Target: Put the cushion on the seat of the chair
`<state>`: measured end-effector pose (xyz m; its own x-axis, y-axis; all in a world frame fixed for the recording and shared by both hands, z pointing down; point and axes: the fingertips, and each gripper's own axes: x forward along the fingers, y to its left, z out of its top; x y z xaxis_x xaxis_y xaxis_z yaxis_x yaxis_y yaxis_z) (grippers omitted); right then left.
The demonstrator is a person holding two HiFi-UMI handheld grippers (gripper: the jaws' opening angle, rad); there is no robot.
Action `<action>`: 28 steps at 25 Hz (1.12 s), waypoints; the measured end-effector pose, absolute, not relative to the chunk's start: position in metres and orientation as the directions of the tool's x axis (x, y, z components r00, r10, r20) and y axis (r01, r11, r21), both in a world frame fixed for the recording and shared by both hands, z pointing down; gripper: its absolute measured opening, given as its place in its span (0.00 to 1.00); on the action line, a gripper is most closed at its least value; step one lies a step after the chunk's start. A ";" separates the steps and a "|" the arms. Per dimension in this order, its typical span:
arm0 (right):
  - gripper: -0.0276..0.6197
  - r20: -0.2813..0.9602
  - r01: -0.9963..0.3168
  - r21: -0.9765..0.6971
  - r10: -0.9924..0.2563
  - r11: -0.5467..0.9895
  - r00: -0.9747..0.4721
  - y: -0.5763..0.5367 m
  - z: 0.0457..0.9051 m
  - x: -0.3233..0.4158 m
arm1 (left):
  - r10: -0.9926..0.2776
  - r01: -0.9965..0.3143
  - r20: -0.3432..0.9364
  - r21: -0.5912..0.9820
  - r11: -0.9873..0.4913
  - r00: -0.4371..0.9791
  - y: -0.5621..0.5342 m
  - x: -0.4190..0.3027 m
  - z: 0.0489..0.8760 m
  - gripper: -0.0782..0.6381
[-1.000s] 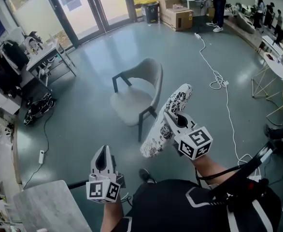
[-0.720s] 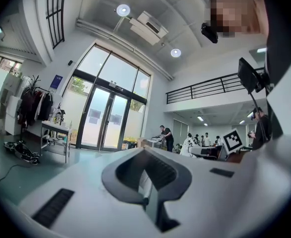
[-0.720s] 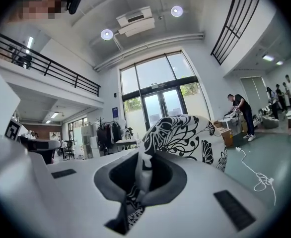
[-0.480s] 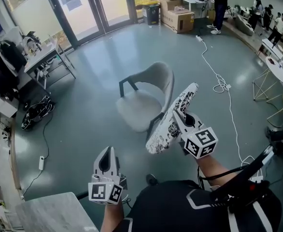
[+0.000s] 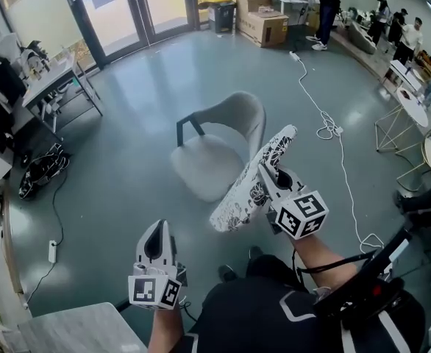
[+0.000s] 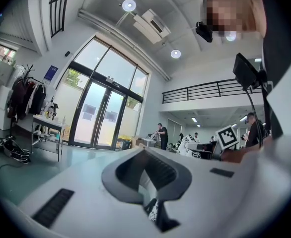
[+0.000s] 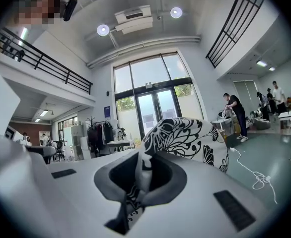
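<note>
Near chair (image 5: pixel 217 151): patterned cushion (image 5: pixel 239 203) clamped in right gripper (image 5: pixel 262 172).

Tally of what was in view

There was one grey chair (image 5: pixel 215 149) and one black-and-white patterned cushion (image 5: pixel 239 201). There were two grippers, a left gripper (image 5: pixel 157 230) and a right gripper (image 5: pixel 265 170), and each bore one marker cube (image 5: pixel 157 291), which made two cubes. Two cardboard boxes (image 5: pixel 265 26) were at the far side, and one desk (image 5: pixel 54 79) was at the left. One white cable (image 5: pixel 326 116), one black bag (image 5: pixel 43 171) and one power strip (image 5: pixel 51 251) were on the floor. One person (image 5: pixel 320 6) was beside the boxes, and at least three more were at the far right, too small to count surely.
</note>
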<state>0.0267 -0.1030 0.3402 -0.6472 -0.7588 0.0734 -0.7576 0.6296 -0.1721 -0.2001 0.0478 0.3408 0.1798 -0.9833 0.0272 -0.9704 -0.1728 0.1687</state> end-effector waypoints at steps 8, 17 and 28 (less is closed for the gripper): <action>0.08 0.070 -0.751 -0.173 -0.753 0.637 -0.654 -0.138 0.347 0.010 | -0.984 -0.974 0.071 0.166 -0.152 0.165 0.026 -0.214 0.355 0.12; 0.08 0.054 -0.705 -0.205 -0.711 0.679 -0.701 -0.204 0.349 -0.014 | -0.990 -0.984 0.088 0.151 -0.096 0.110 -0.029 -0.230 0.348 0.12; 0.08 0.019 -0.618 -0.208 -0.629 0.758 -0.777 -0.285 0.339 -0.043 | -0.995 -0.991 0.088 0.130 -0.035 0.047 -0.109 -0.236 0.333 0.12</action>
